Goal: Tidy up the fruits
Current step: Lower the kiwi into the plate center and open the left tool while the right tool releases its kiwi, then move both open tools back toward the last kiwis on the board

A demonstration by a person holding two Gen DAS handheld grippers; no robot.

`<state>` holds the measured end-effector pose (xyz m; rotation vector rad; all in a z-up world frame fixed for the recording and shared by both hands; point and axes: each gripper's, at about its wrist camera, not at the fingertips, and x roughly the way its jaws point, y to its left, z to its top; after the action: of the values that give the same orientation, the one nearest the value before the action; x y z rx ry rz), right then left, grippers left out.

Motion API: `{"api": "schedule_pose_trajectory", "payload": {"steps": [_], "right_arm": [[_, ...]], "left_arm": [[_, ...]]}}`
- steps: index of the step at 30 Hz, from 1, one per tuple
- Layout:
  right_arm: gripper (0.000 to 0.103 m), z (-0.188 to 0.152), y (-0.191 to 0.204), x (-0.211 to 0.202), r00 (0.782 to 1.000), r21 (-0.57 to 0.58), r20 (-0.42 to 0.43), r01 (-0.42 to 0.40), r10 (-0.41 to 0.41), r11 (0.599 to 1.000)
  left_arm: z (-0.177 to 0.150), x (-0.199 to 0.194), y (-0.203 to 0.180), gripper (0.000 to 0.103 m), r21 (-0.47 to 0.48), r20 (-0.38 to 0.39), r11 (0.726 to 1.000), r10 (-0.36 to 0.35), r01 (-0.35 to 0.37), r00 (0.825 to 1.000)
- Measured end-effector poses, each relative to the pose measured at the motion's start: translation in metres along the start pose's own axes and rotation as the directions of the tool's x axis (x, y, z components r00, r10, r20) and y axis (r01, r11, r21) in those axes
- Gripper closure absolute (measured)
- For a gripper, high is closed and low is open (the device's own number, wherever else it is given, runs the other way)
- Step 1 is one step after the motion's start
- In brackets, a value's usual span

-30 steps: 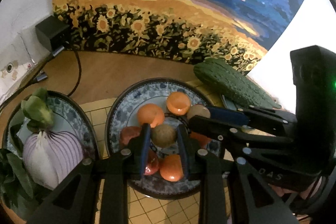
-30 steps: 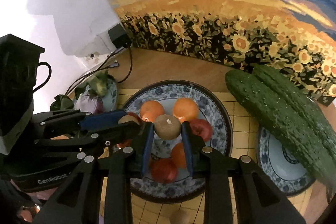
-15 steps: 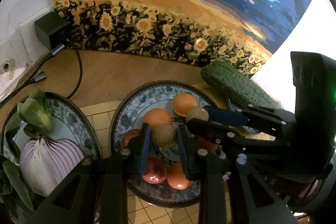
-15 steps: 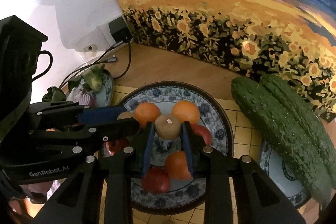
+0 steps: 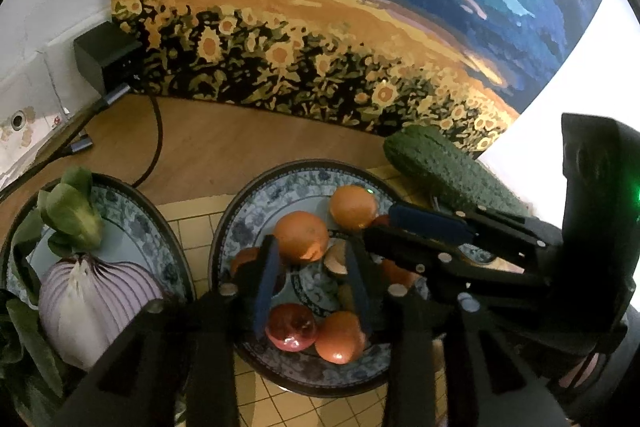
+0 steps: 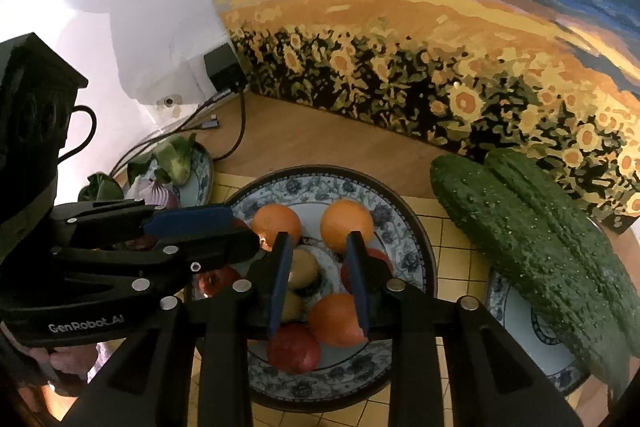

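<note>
Left hand-held gripper (image 5: 310, 283) first: jaws opening, a kiwi (image 5: 334, 263) lying loose between them on the fruit plate (image 5: 240, 227). Right hand-held gripper (image 6: 318, 275) shows a narrow gap with nothing pinched. A second kiwi (image 6: 292, 303) is half hidden behind its finger, with oranges (image 5: 300, 235) around. Underneath is a yellow tiled mat (image 5: 192, 227) on the wooden table (image 5: 240, 143). Left, a purple onion (image 5: 92, 299); right, cucumbers (image 6: 540, 247) covering a small plate (image 6: 520, 327) (mostly hidden). Behind, a sunflower painting (image 5: 320, 7) and a black adapter (image 5: 104, 55).
</note>
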<state>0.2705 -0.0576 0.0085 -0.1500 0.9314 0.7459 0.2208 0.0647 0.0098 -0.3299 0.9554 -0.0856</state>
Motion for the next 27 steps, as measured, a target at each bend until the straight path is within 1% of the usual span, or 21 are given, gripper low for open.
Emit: {"api": "schedule_pose_trajectory", "payload": {"steps": [2, 7, 12, 15, 16, 17, 20, 24, 26, 27], "right_arm": [[0.073, 0.000, -0.001, 0.000, 1.000, 0.008, -0.004, 0.002, -0.002, 1.000], [0.069, 0.002, -0.001, -0.006, 1.000, 0.012, 0.009, 0.012, -0.013, 1.000], [0.066, 0.006, 0.001, -0.013, 1.000, -0.007, 0.009, 0.022, -0.022, 1.000], [0.059, 0.007, -0.001, -0.018, 1.000, 0.000, 0.020, 0.023, -0.023, 1.000], [0.056, 0.007, -0.001, -0.020, 0.999, 0.005, 0.023, 0.025, -0.025, 1.000], [0.052, 0.007, -0.001, -0.022, 0.999, 0.009, 0.026, 0.026, -0.026, 1.000], [0.048, 0.006, -0.001, -0.028, 0.999, 0.021, 0.037, 0.026, -0.027, 0.999], [0.044, 0.003, 0.001, -0.037, 0.999, 0.034, 0.046, 0.017, -0.019, 0.999], [0.039, 0.002, 0.001, -0.041, 0.999, 0.038, 0.052, 0.014, -0.016, 0.999], [0.039, 0.002, 0.002, -0.043, 0.998, 0.040, 0.056, 0.014, -0.016, 0.999]], "left_arm": [[0.001, -0.002, 0.000, 0.056, 0.003, 0.003, 1.000, 0.004, -0.004, 1.000], [0.001, -0.006, 0.000, 0.046, 0.000, 0.017, 1.000, 0.010, -0.010, 1.000], [0.004, -0.012, 0.000, 0.041, -0.006, 0.032, 1.000, 0.010, -0.010, 0.999], [0.007, -0.019, 0.001, 0.033, -0.009, 0.045, 1.000, 0.020, -0.019, 0.999], [0.008, -0.021, 0.001, 0.028, -0.010, 0.049, 1.000, 0.021, -0.021, 0.999], [0.009, -0.024, 0.001, 0.026, -0.011, 0.053, 1.000, 0.019, -0.018, 0.998], [0.010, -0.030, 0.000, 0.023, -0.008, 0.059, 1.000, 0.012, -0.012, 0.998], [0.009, -0.039, -0.005, 0.023, 0.006, 0.067, 1.000, 0.009, -0.010, 0.998], [0.008, -0.045, -0.007, 0.023, 0.008, 0.076, 1.000, 0.002, -0.002, 0.997], [0.007, -0.048, -0.007, 0.023, 0.009, 0.079, 1.000, -0.003, 0.002, 0.997]]}}
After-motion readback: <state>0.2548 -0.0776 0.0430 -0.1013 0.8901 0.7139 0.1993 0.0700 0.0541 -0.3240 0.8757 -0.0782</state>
